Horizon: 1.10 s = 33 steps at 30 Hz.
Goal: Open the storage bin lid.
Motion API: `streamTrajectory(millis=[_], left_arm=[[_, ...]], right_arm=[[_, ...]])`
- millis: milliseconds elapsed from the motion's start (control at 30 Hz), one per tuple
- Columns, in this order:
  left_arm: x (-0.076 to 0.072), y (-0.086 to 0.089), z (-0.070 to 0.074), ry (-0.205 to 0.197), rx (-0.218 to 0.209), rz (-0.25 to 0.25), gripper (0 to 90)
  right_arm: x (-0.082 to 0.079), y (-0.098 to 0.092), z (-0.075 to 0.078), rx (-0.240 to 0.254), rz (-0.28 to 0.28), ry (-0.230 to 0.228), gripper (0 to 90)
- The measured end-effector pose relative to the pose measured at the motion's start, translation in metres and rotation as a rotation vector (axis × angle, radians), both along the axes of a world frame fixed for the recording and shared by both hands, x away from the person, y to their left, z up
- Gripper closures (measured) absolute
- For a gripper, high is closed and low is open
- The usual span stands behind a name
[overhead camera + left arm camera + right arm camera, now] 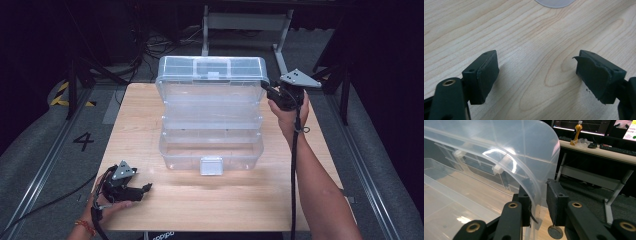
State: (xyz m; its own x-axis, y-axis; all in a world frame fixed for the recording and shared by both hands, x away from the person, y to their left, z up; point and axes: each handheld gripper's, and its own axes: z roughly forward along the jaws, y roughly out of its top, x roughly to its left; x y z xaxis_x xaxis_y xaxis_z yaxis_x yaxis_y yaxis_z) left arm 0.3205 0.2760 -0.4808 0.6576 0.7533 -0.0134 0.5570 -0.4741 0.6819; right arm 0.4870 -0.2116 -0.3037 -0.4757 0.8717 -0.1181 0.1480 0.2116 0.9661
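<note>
One clear plastic storage box (211, 150) is sitting in the middle of the wooden table (150, 110), its latch tab facing the person's edge. Its clear lid (212, 82) is standing raised at the far side, leaning back over the rear of the box, and stepped clear trays are showing between the lid and the base.

The right gripper (275, 94) is reaching in at the lid's right edge, up near its top corner. In the right gripper view the curved rim of the lid (537, 182) is running down between the two black jaws: the left jaw is lying against the inner face of the plastic, while a thin gap is showing between the rim and the right pad, so the jaws are standing narrow around the edge without clearly clamping it. The right hand (290, 112) is holding that tool with its forearm stretching across the table's right side, and the cable is hanging down along the arm.

The left gripper (145, 189) is resting well apart from the box, low on the near left part of the table, held in the left hand (107, 200). In the left gripper view its jaws are spreading wide with only bare wood grain between them, gripping nothing.

Beyond the table, a grey floor with a painted numeral and dark stands is lying in shadow.
</note>
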Motion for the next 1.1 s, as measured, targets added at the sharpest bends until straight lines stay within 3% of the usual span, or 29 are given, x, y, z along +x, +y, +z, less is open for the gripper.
streamTrajectory(millis=[400,500,1100], left_arm=[[0.002,0.001,0.001,-0.013,0.017,-0.012,18.1],[0.002,0.0,0.0,-0.006,-0.003,-0.008,18.0],[0.002,0.0,0.0,-0.003,-0.001,-0.016,17.9]], right_arm=[[0.015,-0.002,0.004,0.03,0.009,0.028,76.2],[0.02,-0.002,0.005,0.037,0.011,0.032,76.4],[0.041,0.0,0.007,0.045,-0.006,0.05,78.0]])
